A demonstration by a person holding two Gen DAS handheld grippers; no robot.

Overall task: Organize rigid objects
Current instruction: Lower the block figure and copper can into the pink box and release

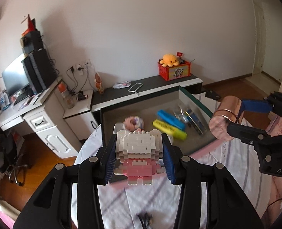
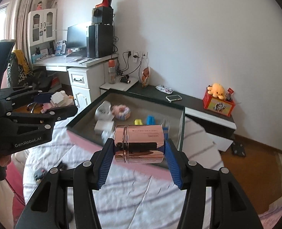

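Bedroom scene, seen from two handheld tools above a bed with a striped white cover (image 1: 226, 164). At lower centre of the left wrist view, the left tool (image 1: 139, 157) is clamped on a brick figure (image 1: 139, 152), white on top and pink below, its blue pads pressing both sides. Beyond it, at centre frame, a shallow open box (image 1: 141, 103) rests on the bed. Inside lie a pink ring toy (image 1: 134, 123), a yellow marker (image 1: 169, 131) and a blue marker (image 1: 170, 119), with blurred smaller items to their right.

At the right of that view, and at lower centre of the right wrist view, the right tool (image 2: 139, 150) is clamped end to end on a shiny copper tin (image 2: 139, 144) lying sideways. Both things hang in the air just short of the box's near rim.

Likely step: carrying both into the box. To do it well, clear the near rim first, then lower each over bare floor. The figure suits the gap near the ring toy. The tin can roll, so set it against a wall or stand it up before opening.
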